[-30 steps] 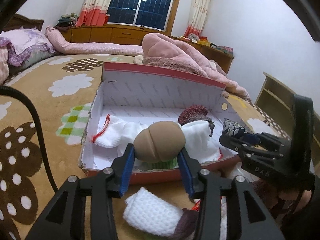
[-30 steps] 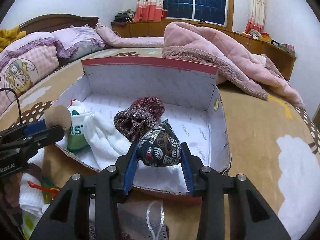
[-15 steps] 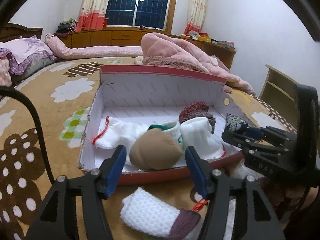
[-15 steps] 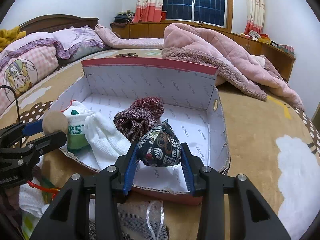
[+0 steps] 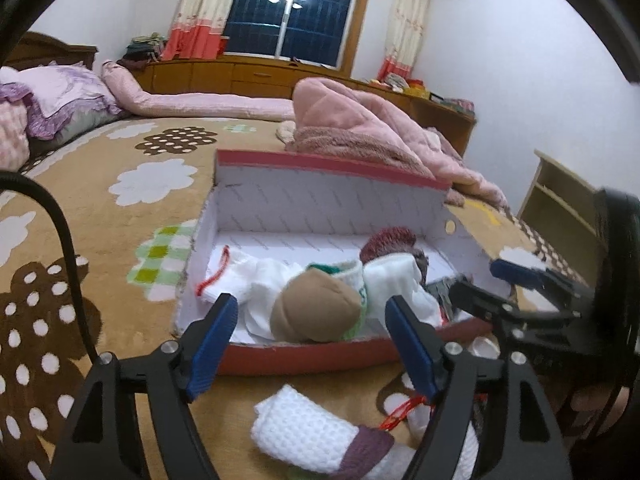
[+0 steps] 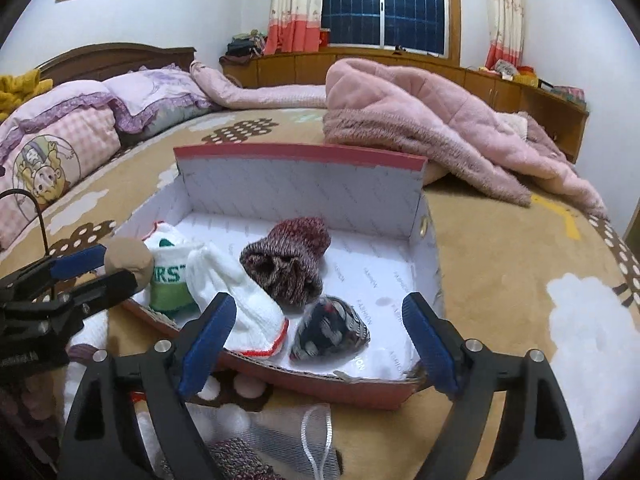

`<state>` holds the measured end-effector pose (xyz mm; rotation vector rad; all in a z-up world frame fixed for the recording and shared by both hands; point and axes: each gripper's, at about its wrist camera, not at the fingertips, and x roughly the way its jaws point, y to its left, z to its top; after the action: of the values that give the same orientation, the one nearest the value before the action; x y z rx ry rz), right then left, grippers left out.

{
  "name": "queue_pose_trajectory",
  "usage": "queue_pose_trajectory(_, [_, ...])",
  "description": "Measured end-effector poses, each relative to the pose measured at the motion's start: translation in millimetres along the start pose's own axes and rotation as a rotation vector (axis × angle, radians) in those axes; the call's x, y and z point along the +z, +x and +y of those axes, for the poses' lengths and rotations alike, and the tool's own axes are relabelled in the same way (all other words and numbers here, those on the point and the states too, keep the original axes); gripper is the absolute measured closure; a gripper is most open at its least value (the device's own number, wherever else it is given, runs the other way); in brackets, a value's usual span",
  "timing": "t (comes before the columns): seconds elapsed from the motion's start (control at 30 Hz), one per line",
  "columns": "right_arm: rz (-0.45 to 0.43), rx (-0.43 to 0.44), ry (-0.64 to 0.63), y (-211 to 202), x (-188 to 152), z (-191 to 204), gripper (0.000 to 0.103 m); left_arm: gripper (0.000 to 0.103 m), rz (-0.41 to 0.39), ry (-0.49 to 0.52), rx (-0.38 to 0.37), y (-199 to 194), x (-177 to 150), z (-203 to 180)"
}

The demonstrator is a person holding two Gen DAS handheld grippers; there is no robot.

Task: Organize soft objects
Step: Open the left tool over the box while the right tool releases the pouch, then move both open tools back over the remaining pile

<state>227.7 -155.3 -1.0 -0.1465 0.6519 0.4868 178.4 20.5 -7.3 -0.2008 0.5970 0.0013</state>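
— Desk: What am I looking at from your two cameras?

— Operator: One open red-rimmed cardboard box (image 6: 304, 158) sits on the bed (image 6: 500, 248), centre frame in both views. My left gripper (image 5: 312, 340) has just been opening; its jaws stand apart, and the tan sock ball (image 5: 316, 312) lies between them at the box's near edge, the pads clear of it. My right gripper (image 6: 316, 344) has just been opening too, jaws wide, and the dark patterned pouch (image 6: 330, 328) lies on the box floor between them, untouched.

— Desk: Count the contents for me.

— Operator: In the right wrist view I count five soft things in the box: the tan ball at far left, one white-and-green sock (image 6: 168, 276) beside it, one white knitted sock (image 6: 236, 300) with a red edge, one maroon knitted sock (image 6: 288, 260) at centre, and the pouch at lower centre.

— Desk: Anything outside it?

— Operator: In the left wrist view, one white knitted sock with a purple cuff (image 5: 316, 436) lies on the bed at the bottom, just in front of the box. One pink quilted coat (image 6: 432, 120) is heaped behind the box, upper right.
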Motion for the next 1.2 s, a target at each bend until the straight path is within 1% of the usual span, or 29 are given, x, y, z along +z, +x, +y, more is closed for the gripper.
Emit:
queue_pose_trajectory(0.1, [-0.011,0.005,0.022,-4.6,3.4,-3.2,0.016,0.021,-0.025,-0.029,0.002,-7.7,4.5,5.6])
queue_pose_trajectory(0.2, [-0.007,0.006,0.035,-6.3,4.8,-5.3,0.016,0.019,-0.048,-0.065,-0.030,-17.0,9.2,9.8])
queue_pose_trajectory(0.3, [-0.007,0.007,0.038,-7.7,4.8,-6.5,0.016,0.019,-0.053,-0.077,-0.049,-23.1,12.8,9.2])
queue_pose_trajectory(0.43, [-0.022,0.008,0.028,-13.3,4.7,-5.6,0.016,0.019,-0.060,-0.064,-0.051,-28.0,13.9,4.9])
queue_pose_trajectory(0.53, [-0.036,0.017,0.013,-19.7,5.4,-2.7,0.016,0.019,-0.079,-0.025,-0.036,-33.8,13.9,-2.2])
queue_pose_trajectory(0.7, [-0.030,0.033,0.008,-24.9,3.3,1.6,0.016,0.019,-0.094,0.000,-0.060,-44.5,13.3,-11.7])
queue_pose_trajectory(0.87, [0.000,0.041,0.013,-25.2,1.3,3.1,0.016,0.019,-0.081,0.016,-0.068,-47.1,12.6,-17.3])
queue_pose_trajectory(1.03, [0.027,0.039,0.015,-31.5,1.6,4.1,0.016,0.019,-0.045,0.039,-0.040,-46.9,11.6,-19.2])
queue_pose_trajectory(1.2, [0.050,0.053,0.020,-44.9,2.8,6.3,0.016,0.019,-0.018,0.029,-0.021,-57.6,11.0,-17.4])
